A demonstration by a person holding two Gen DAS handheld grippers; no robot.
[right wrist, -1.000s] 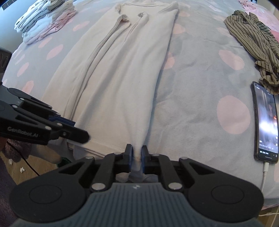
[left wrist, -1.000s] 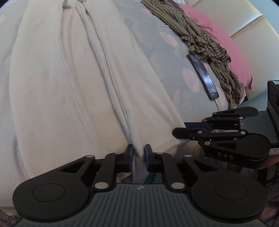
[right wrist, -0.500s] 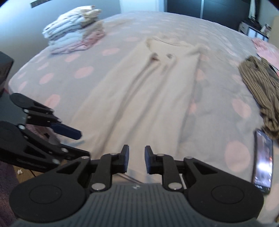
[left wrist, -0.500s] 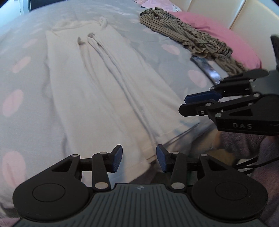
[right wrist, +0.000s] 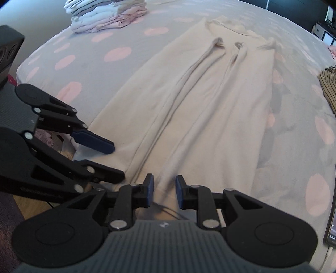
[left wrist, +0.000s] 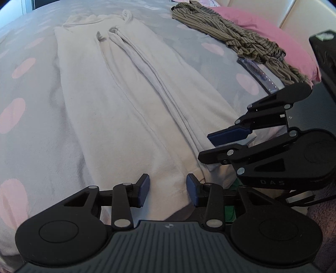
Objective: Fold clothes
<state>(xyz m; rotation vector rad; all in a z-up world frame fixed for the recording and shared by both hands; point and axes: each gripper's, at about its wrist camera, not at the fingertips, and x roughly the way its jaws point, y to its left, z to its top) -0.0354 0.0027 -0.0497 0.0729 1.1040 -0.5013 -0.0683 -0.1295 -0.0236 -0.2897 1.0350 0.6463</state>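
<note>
A long cream garment lies flat and lengthwise on the bed, its sides folded in toward the middle; it also shows in the right wrist view. My left gripper is open and empty just above the garment's near hem. My right gripper is open and empty over the same hem, further right. The right gripper appears in the left wrist view, jaws apart. The left gripper appears in the right wrist view, jaws apart.
The bed has a grey sheet with pink dots. A striped olive garment lies on a pink pillow. A phone lies by the bed's edge. A stack of folded clothes sits at the far left.
Both grippers were shut on the garment's near hem a second ago. They have let go, opened and pulled back and up; the garment now lies flat.
</note>
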